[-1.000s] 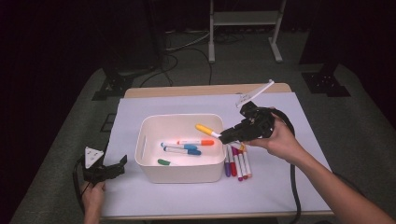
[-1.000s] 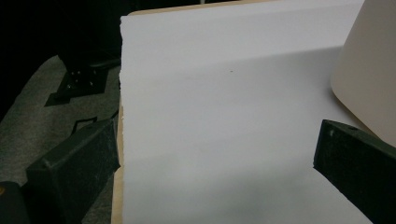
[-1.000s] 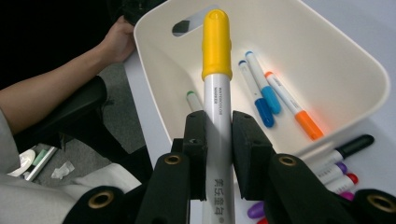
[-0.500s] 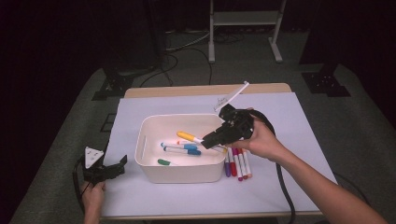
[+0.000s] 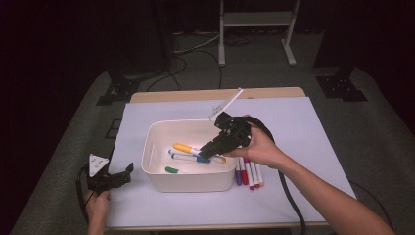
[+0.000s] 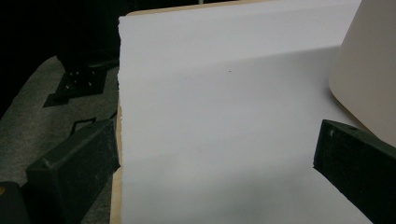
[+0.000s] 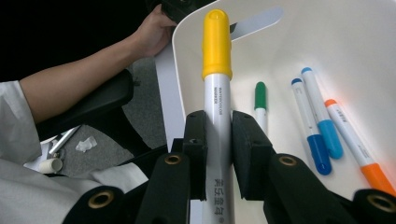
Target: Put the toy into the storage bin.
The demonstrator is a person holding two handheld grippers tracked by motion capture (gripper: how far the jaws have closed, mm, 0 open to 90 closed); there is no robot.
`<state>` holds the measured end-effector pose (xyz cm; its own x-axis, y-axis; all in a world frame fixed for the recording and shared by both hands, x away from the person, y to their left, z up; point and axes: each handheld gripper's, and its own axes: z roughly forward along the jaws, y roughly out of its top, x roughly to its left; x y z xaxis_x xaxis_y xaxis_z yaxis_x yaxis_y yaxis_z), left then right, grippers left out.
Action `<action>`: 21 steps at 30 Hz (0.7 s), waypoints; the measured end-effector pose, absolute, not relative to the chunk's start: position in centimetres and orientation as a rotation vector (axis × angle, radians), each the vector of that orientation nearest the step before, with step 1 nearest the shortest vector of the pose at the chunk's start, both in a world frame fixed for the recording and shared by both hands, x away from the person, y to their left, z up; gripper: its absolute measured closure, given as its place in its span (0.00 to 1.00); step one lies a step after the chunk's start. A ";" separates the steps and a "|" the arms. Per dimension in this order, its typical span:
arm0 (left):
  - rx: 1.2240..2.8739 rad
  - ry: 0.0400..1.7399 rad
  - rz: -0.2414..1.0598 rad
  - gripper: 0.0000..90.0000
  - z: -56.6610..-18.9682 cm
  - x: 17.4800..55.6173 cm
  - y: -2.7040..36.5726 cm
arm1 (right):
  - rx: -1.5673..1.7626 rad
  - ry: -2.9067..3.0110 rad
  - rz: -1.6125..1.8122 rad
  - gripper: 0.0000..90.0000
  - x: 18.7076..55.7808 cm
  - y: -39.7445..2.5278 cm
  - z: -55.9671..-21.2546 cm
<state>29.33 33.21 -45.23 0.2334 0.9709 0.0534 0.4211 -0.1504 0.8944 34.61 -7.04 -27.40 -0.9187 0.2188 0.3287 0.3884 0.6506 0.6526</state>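
Note:
A white bin (image 5: 191, 182) stands mid-table. Over its right side my right gripper (image 5: 209, 150) is shut on a yellow-capped marker (image 5: 182, 147), tilted down into the bin. In the right gripper view the jaws clamp the marker's white barrel (image 7: 217, 93), its cap pointing at the bin's far wall (image 7: 355, 42). On the bin floor lie a green marker (image 7: 260, 100), two blue markers (image 7: 317, 135) and an orange one (image 7: 355, 144). My left gripper (image 5: 117, 177) rests open at the table's front left, nothing between its jaws (image 6: 215, 163).
Several markers (image 5: 247, 171) lie side by side on the white sheet just right of the bin. A bin corner (image 6: 369, 70) shows ahead of the left gripper. The sheet's left edge (image 6: 119, 93) runs beside grey carpet. A cable (image 5: 288, 196) trails under the right forearm.
My right gripper has carried the yellow-capped marker leftward and down, from the bin's right rim to inside the bin. The left gripper has stayed put.

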 end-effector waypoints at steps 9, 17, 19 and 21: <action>1.712 1.301 0.870 0.00 -45.3 29.3 33.1 | -0.456 -2.641 -1.089 0.84 34.9 -5.4 -28.1; 1.711 1.301 0.869 0.00 -45.3 29.4 33.1 | -0.437 -2.635 -1.066 0.84 35.3 -4.3 -28.8; 1.710 1.301 0.867 0.00 -45.3 29.4 33.1 | -0.430 -2.637 -1.062 0.84 35.5 -4.1 -29.0; 1.710 1.301 0.867 0.00 -45.3 29.4 33.1 | -0.427 -2.635 -1.060 0.84 35.6 -3.9 -29.1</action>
